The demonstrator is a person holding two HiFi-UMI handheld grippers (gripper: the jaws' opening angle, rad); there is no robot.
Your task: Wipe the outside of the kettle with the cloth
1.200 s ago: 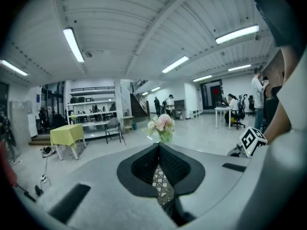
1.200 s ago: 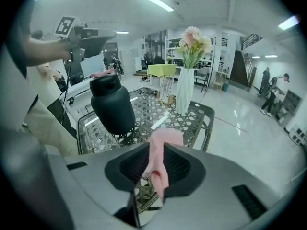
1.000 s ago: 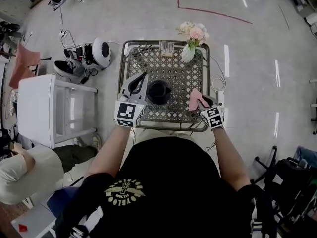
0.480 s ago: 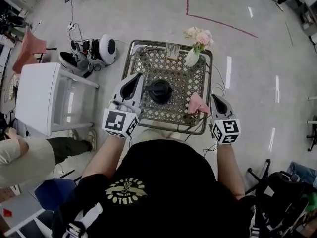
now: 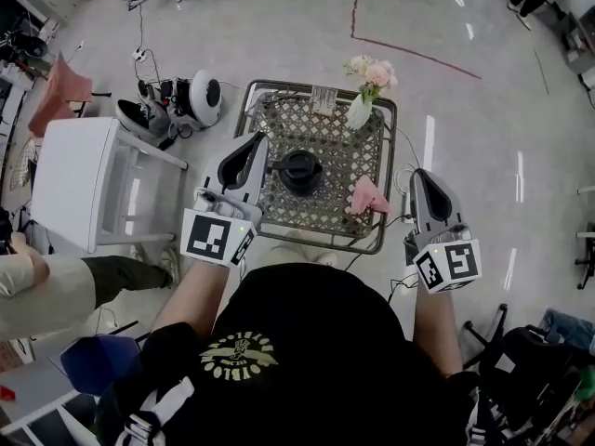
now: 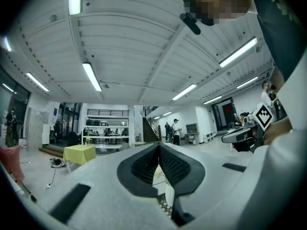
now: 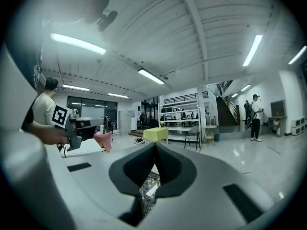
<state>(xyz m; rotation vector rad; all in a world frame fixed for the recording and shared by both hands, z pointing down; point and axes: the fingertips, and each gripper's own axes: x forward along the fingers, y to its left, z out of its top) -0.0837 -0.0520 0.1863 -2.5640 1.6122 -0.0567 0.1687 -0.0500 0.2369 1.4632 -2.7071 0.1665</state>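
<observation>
Left tool [image 5: 255, 141] and right tool [image 5: 421, 175] both had jaws pressed together, empty. Pink cloth [image 5: 368, 196] lay on tabletop [image 5: 321, 209] near black kettle [image 5: 299, 171]. We judged cloth soft, light: pinch its raised fold; kettle rigid, likely slippery

Bright, even overhead strip lights [image 6: 91, 76], glare streaks on floor [image 5: 429, 142], strong fisheye warp w/ dark corners

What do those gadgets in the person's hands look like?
The left hand-held gripper and the right hand-held gripper are light grey shells, each tapering to two jaws lined with black ribbed pads. Each carries a white cube with black square markers at its rear. The person wears a black short-sleeved T-shirt with a yellow emblem.
</observation>
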